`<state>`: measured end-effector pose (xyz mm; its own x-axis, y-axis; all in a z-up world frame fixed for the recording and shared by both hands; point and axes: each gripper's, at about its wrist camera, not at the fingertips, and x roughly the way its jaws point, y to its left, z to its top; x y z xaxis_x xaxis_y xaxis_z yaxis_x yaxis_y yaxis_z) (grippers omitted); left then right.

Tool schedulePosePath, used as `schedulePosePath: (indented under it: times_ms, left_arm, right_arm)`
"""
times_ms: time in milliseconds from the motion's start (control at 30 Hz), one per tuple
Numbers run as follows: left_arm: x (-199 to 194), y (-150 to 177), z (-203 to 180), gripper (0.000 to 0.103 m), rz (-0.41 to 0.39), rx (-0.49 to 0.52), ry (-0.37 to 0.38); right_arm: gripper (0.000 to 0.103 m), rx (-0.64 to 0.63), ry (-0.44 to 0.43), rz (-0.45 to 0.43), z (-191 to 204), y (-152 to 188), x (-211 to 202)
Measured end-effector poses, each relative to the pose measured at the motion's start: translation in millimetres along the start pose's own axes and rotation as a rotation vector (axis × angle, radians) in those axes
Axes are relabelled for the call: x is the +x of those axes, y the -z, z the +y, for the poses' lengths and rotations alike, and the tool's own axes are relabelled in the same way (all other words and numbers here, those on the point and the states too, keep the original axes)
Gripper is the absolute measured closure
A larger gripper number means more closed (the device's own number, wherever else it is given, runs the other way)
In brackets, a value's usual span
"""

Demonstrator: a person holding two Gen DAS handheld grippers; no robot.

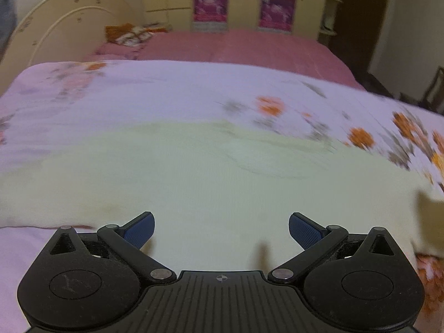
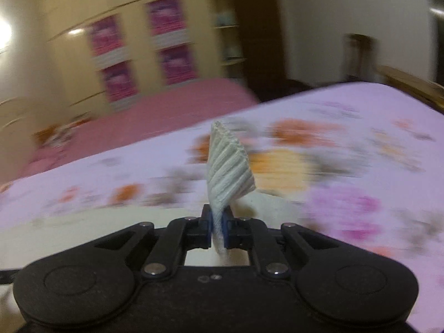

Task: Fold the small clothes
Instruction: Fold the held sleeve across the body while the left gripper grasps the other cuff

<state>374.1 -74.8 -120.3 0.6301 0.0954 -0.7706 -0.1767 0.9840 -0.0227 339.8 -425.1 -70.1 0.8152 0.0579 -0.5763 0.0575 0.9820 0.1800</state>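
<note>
A pale cream garment (image 1: 194, 172) lies spread flat on a lilac floral bedsheet (image 1: 138, 91). My left gripper (image 1: 221, 230) hovers just above its near part, open, with nothing between its blue pads (image 1: 140, 231). In the right wrist view my right gripper (image 2: 218, 227) is shut on a ribbed edge of the cream garment (image 2: 229, 166), which stands up as a stiff flap above the fingers. The rest of that cloth trails down behind the flap (image 2: 273, 208). The right view is heavily blurred by motion.
A second bed with a pink cover (image 1: 249, 47) lies beyond the floral one, with a patterned cloth (image 1: 133, 34) near its cream headboard (image 1: 63, 27). A wardrobe with magenta panels (image 1: 211, 5) stands behind. A dark doorway and a chair (image 1: 435, 88) are at the right.
</note>
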Motion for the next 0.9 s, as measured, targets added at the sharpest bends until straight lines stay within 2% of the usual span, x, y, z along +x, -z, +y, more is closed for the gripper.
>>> schedulePosePath:
  times_ms: [133,267,333,400,500,567,667,733,800,900]
  left_arm:
    - [-1,-6,49,0.0,-0.015,-0.064,-0.008]
    - [5,-4,81,0.0,-0.008,-0.103,0.003]
    - [9,-3,89,0.0,0.006,-0.111,0.021]
    - [15,-2,94,0.0,0.025,-0.115,0.052]
    - [21,0,90,0.0,0.058,-0.119,0.134]
    - [26,3,78,0.001,0.09,-0.12,0.208]
    - [39,8,53,0.003,0.145,-0.102,0.306]
    - [52,10,39,0.041,0.182,-0.115,0.378]
    - [65,12,32,0.044,0.217,-0.162,0.401]
    - [74,8,28,0.044,0.189,-0.206,0.41]
  right_arm:
    - [0.095,-0.091,-0.149,0.065,89,16,28]
    - [0.094,-0.15,-0.228,0.148,159,42,57]
    - [0.076,-0.175,-0.248,0.193,183,57,71]
    - [0.051,-0.189,-0.273,0.259,196,68,80]
    - [0.049,-0.155,-0.29,0.236,190,66,56]
    - [0.049,-0.139,-0.249,0.177,172,58,34]
    - [0.038,-0.124,-0.145,0.123,136,52,7]
    - [0.038,-0.101,-0.102,0.129,113,55,-1]
    - [0.038,-0.073,-0.06,0.135,89,61,-11]
    - [0.038,-0.039,-0.011,0.14,71,72,-18]
